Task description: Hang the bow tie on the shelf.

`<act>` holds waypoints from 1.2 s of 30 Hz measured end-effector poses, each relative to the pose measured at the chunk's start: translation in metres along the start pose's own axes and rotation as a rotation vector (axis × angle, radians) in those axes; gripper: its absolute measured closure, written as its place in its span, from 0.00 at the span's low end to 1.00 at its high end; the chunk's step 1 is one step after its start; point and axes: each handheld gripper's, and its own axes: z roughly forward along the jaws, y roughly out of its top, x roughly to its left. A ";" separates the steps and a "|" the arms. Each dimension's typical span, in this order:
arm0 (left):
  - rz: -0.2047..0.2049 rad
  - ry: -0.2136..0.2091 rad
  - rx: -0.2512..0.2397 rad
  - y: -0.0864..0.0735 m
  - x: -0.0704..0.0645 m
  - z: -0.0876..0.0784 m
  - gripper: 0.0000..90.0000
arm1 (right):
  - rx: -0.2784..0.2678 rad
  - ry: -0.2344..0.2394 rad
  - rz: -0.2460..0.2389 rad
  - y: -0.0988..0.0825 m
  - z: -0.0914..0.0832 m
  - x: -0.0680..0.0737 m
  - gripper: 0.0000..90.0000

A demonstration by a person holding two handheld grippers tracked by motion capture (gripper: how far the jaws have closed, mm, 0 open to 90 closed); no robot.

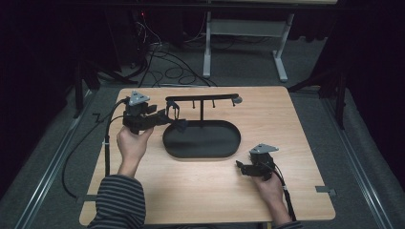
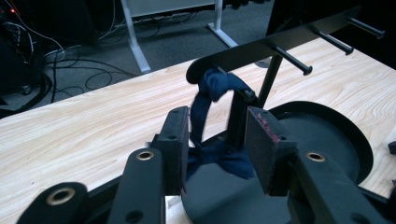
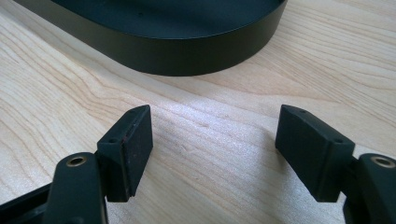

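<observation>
A black oval tray [image 1: 235,143] stands mid-table with a T-shaped rack [image 1: 203,98] rising from it, its bar set with short pegs. A dark blue cloth loop [image 2: 215,86] hangs from the bar's left end, its lower part bunched over the tray's rim [image 2: 359,140]. My left gripper [image 2: 217,140] is level at that end of the rack [image 1: 168,118]. Its jaws stand apart on either side of the cloth without pressing it. My right gripper [image 3: 215,140] stands open and empty just above the wood, near the tray's wall [image 3: 177,51] at the front right [image 1: 241,167].
The wooden table [image 1: 286,119] has bare room to the right of and in front of the tray. A cable [image 1: 107,143] trails from the left gripper off the table's left edge. Beyond the far edge are floor cables [image 1: 167,67] and a desk's white legs [image 1: 207,47].
</observation>
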 end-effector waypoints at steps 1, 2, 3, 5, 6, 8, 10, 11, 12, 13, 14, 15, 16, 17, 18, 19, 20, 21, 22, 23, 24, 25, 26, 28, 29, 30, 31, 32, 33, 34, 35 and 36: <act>0.003 0.002 0.007 -0.001 0.000 -0.002 0.66 | 0.000 -0.001 0.000 0.000 0.000 0.000 0.32; 0.003 0.002 0.001 -0.002 -0.001 -0.003 0.65 | 0.001 -0.001 -0.001 0.000 0.000 0.000 0.32; 0.000 -0.002 0.002 -0.002 -0.001 -0.005 0.65 | 0.000 -0.001 -0.001 0.000 0.000 0.000 0.32; -0.006 -0.008 -0.003 -0.004 -0.001 -0.008 0.64 | 0.000 -0.001 -0.001 0.000 0.000 0.000 0.32; -0.006 -0.009 0.002 -0.005 -0.001 -0.010 0.64 | 0.000 -0.001 -0.001 0.000 0.000 0.000 0.32; -0.010 -0.013 0.004 -0.007 -0.001 -0.013 0.63 | 0.000 -0.002 -0.002 0.000 0.000 0.000 0.32; -0.016 -0.014 0.000 -0.009 -0.001 -0.016 0.63 | 0.001 -0.001 0.000 0.000 0.000 0.000 0.32; -0.016 -0.015 -0.001 -0.010 -0.001 -0.017 0.63 | 0.001 -0.002 -0.001 0.000 0.000 0.000 0.32; -0.018 -0.016 -0.003 -0.012 -0.001 -0.018 0.63 | 0.001 -0.002 -0.001 0.000 0.000 0.000 0.32; -0.020 -0.019 -0.001 -0.013 -0.001 -0.020 0.63 | 0.001 -0.002 -0.002 0.000 0.000 0.000 0.32; -0.021 -0.020 -0.001 -0.014 0.000 -0.020 0.62 | 0.000 -0.002 -0.002 0.000 0.000 0.000 0.32; -0.023 -0.022 -0.001 -0.016 0.000 -0.021 0.62 | 0.000 -0.002 -0.002 0.000 0.000 0.000 0.32; -0.023 -0.023 -0.002 -0.017 0.000 -0.022 0.62 | 0.000 -0.002 -0.002 0.000 0.000 0.000 0.32; -0.023 -0.026 -0.002 -0.019 0.000 -0.024 0.62 | 0.000 -0.002 -0.002 0.000 0.000 0.000 0.32; -0.023 -0.026 -0.002 -0.019 0.000 -0.024 0.62 | 0.000 -0.002 -0.002 0.000 0.000 0.000 0.32; -0.023 -0.027 -0.002 -0.020 0.000 -0.025 0.62 | 0.001 -0.002 -0.002 0.000 0.000 0.000 0.32; -0.023 -0.028 -0.001 -0.021 0.000 -0.026 0.62 | 0.001 -0.002 -0.002 0.000 0.000 0.000 0.32; -0.024 -0.028 -0.003 -0.022 0.000 -0.027 0.62 | 0.001 -0.002 -0.002 0.000 0.000 0.000 0.32; -0.024 -0.029 -0.005 -0.023 0.000 -0.028 0.62 | 0.000 -0.002 -0.002 0.000 0.000 0.000 0.32; -0.024 -0.027 -0.004 -0.024 0.000 -0.030 0.61 | 0.000 -0.002 -0.001 0.000 0.000 0.000 0.32; -0.023 -0.026 -0.005 -0.024 0.000 -0.031 0.61 | 0.001 -0.002 -0.001 0.000 0.000 0.000 0.32; -0.024 -0.027 -0.008 -0.025 0.000 -0.032 0.61 | 0.000 -0.002 -0.002 0.000 0.000 0.000 0.32; -0.025 -0.029 -0.013 -0.026 0.000 -0.034 0.61 | 0.000 -0.002 -0.001 0.000 0.000 0.000 0.32; -0.025 -0.028 -0.014 -0.027 0.000 -0.036 0.61 | 0.001 -0.002 -0.002 0.000 0.000 0.000 0.32; -0.028 -0.029 -0.017 -0.028 0.000 -0.038 0.61 | 0.001 -0.002 -0.001 0.000 0.000 0.000 0.32; -0.030 -0.030 -0.017 -0.029 0.000 -0.038 0.61 | 0.001 -0.002 -0.002 0.000 0.000 0.000 0.32; -0.030 -0.030 -0.017 -0.029 0.000 -0.038 0.60 | 0.001 -0.002 -0.001 0.000 0.000 0.000 0.32; -0.032 -0.030 -0.012 -0.031 0.000 -0.039 0.60 | 0.000 -0.002 -0.001 0.000 0.000 0.000 0.32; -0.032 -0.030 -0.012 -0.031 0.000 -0.039 0.60 | 0.000 -0.002 -0.001 0.000 0.000 0.000 0.32; -0.033 -0.030 -0.009 -0.032 0.000 -0.038 0.60 | 0.001 -0.002 -0.002 0.000 0.000 0.000 0.32; -0.032 -0.029 -0.007 -0.032 0.000 -0.038 0.60 | 0.001 -0.002 -0.002 0.000 0.000 0.000 0.32; -0.031 -0.028 -0.005 -0.033 0.000 -0.038 0.60 | 0.001 -0.002 -0.002 0.000 0.000 0.000 0.32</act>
